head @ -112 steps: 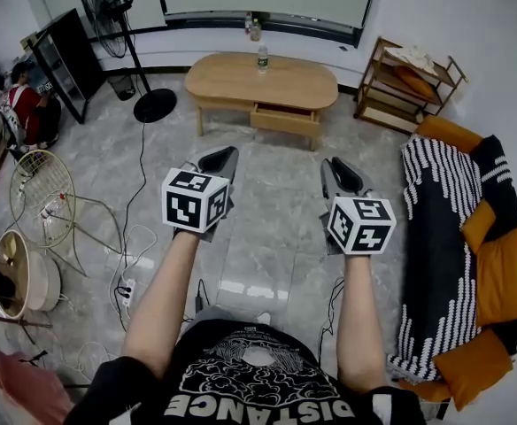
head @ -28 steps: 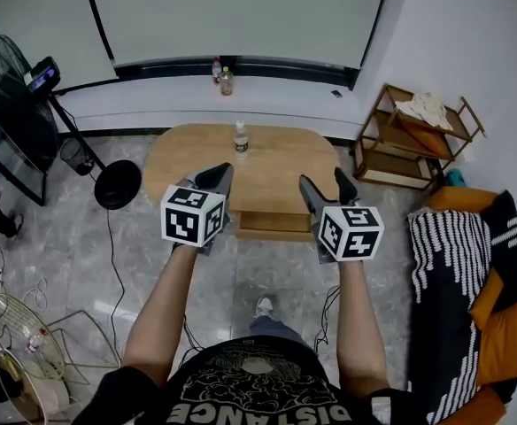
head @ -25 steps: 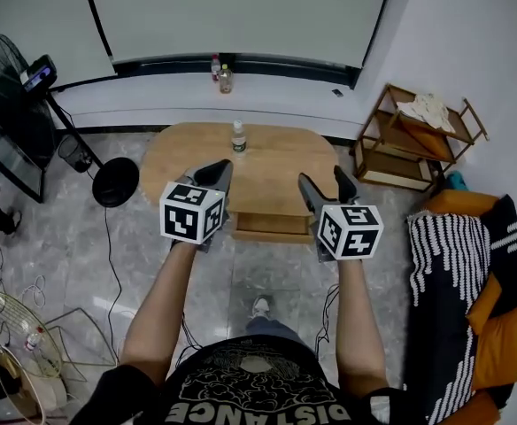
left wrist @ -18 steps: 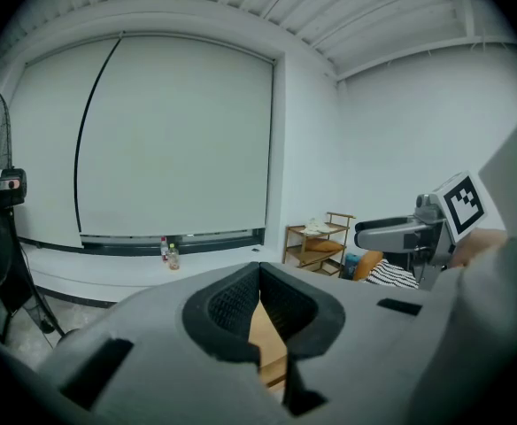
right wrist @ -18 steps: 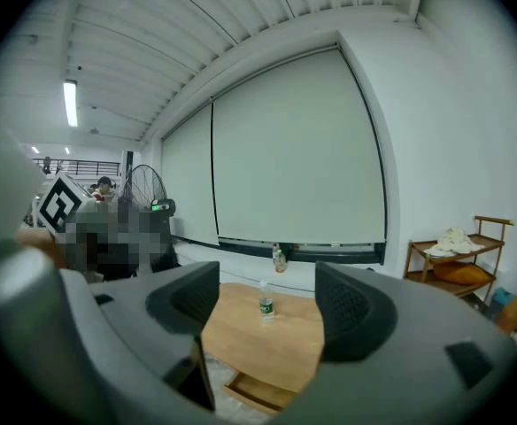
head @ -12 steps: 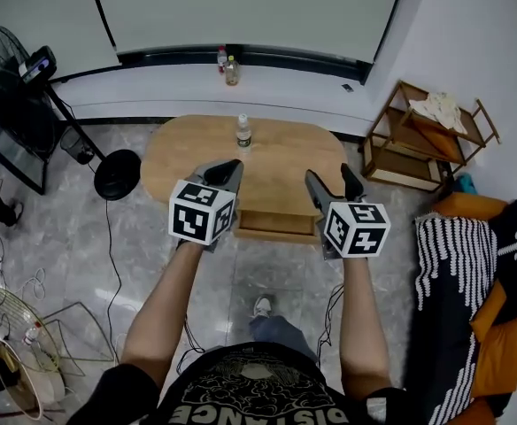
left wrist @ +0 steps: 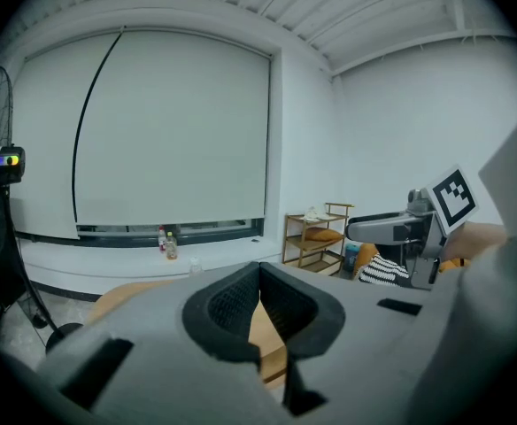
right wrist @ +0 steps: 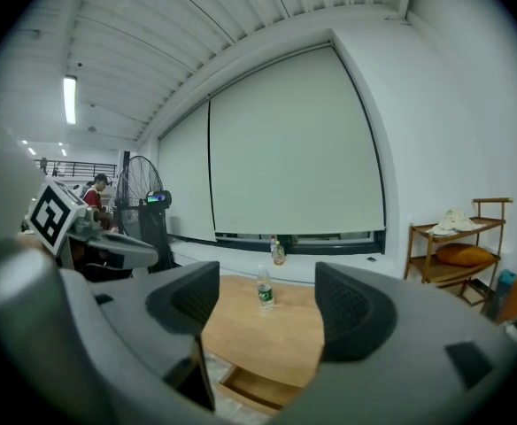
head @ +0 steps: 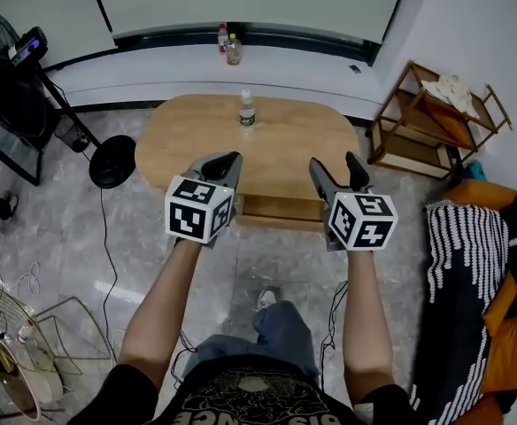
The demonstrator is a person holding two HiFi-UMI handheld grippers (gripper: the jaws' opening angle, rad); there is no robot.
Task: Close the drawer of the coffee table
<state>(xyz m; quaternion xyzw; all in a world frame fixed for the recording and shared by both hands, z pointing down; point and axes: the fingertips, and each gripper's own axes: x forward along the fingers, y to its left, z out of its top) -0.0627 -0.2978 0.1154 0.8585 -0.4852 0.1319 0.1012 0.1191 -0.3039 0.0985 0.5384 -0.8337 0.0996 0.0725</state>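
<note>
Grey floor tiles (head: 267, 268) lay under an oval wooden table (head: 276, 144), its drawer (head: 281, 209) pulled out on the near side. Near it, the left gripper (head: 226, 160) had its fingers clenched on nothing, while the right gripper (head: 335, 163) had its fingers released, apart.

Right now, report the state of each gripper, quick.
Left gripper: jaws shut, nothing between them.
Right gripper: jaws open, holding nothing.
</note>
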